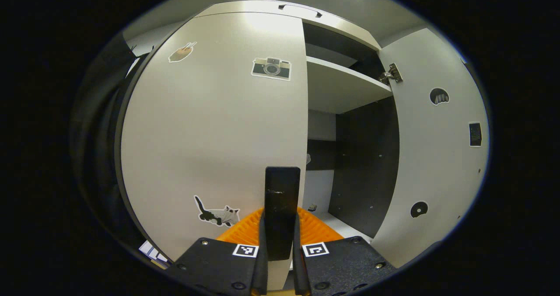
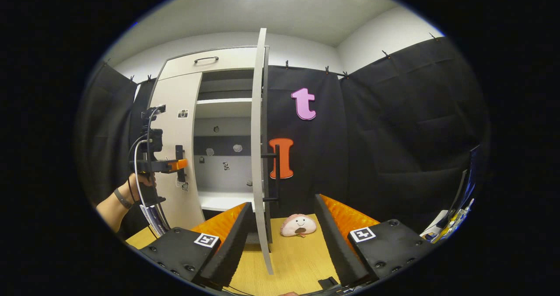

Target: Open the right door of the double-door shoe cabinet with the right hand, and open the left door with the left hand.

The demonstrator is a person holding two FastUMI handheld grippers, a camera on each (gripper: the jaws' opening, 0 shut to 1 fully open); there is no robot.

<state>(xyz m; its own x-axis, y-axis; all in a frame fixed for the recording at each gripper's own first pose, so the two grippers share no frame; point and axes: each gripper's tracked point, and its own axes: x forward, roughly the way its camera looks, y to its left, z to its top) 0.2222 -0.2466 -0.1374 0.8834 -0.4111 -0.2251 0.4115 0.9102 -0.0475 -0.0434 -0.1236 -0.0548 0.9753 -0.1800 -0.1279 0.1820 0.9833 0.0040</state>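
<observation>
Fingers of the left gripper [image 1: 282, 243] are clenching the black bar handle [image 1: 282, 200] at the near edge of the pale left door [image 1: 210, 130], ready to swing it outward. Wide apart, the right gripper [image 2: 282, 239] is straddling the white right door [image 2: 259, 156], already standing open.

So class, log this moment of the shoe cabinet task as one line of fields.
right door: swung open | left door: closed | left gripper: shut on left door handle | right gripper: open, off right door handle
</observation>
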